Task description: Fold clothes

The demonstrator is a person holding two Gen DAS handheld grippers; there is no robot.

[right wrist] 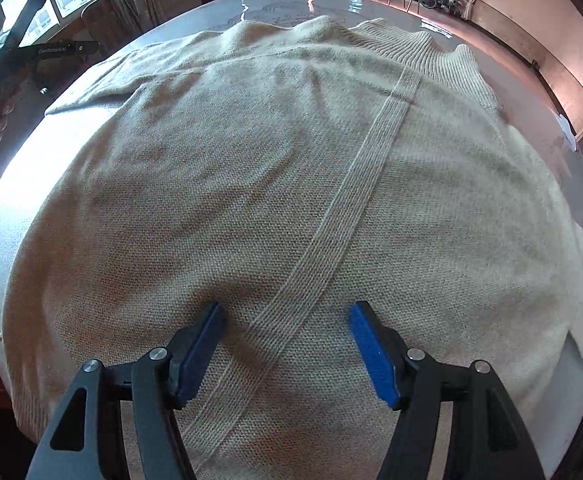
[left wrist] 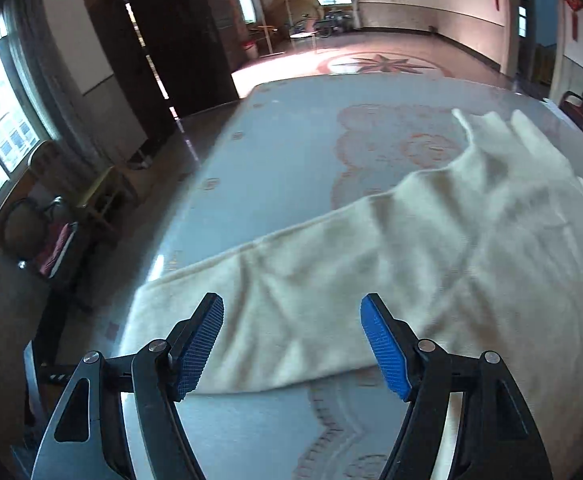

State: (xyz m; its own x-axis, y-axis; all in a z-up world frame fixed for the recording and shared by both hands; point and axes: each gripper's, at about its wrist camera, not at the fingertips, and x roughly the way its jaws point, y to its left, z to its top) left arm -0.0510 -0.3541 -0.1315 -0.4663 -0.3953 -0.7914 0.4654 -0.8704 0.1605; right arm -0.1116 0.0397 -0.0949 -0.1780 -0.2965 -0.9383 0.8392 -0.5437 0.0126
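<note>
A cream knitted sweater with a ribbed band lies spread flat on the glossy grey desk, covering most of it. Over the sweater's body the right gripper points down, fingers wide, nothing between them. At the sweater's sleeve edge the left gripper hovers, fingers wide and empty.

The sweater under the right claw is matt, nubbly knit with a ribbed band. The counter beyond the left claw is glossy and smooth.
</note>
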